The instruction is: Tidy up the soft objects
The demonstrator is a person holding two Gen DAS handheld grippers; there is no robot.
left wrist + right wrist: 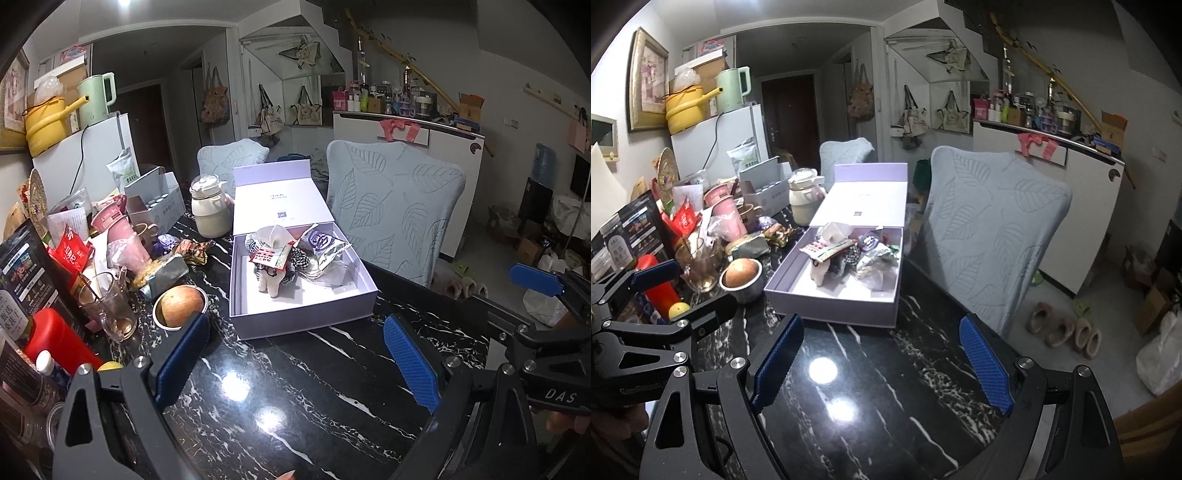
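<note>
Now, toy: a small soft toy animal point(274, 271) lies in the open box point(303, 314) on the table point(295, 387).
Feel: light and squishy, I think.
Grab: its fat middle.
Tongs: left gripper point(295, 358) and right gripper point(882, 363), both wide open, holding nothing.
</note>
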